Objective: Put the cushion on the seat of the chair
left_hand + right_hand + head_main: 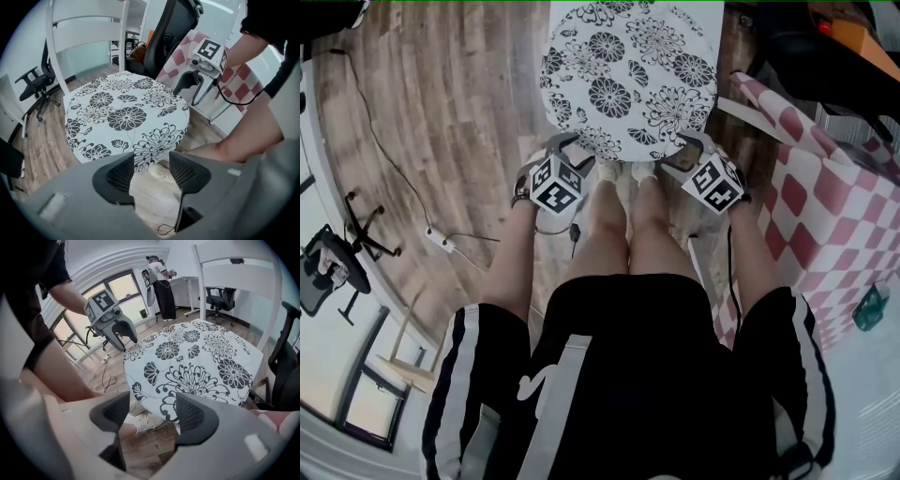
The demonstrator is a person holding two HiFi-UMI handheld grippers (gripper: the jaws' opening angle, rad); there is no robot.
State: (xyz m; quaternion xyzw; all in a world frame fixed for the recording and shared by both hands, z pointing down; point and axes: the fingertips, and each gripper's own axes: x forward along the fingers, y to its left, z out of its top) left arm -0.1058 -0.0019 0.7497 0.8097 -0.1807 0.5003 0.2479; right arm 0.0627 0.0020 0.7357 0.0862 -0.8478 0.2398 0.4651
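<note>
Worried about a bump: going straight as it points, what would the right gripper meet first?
Probably the front edge of the cushion, ahead of the open right gripper; depth is unclear: it might pass below to the floor.

**Daylit room with a plank floor**

A pale wood-plank floor (459, 122) runs through the room, with a white power strip (441, 241) and its dark cable lying on it. A black office chair (337, 267) stands near tall windows (119, 289) that let in daylight. A red-and-white checked cloth (825, 206) covers furniture at the right.
</note>
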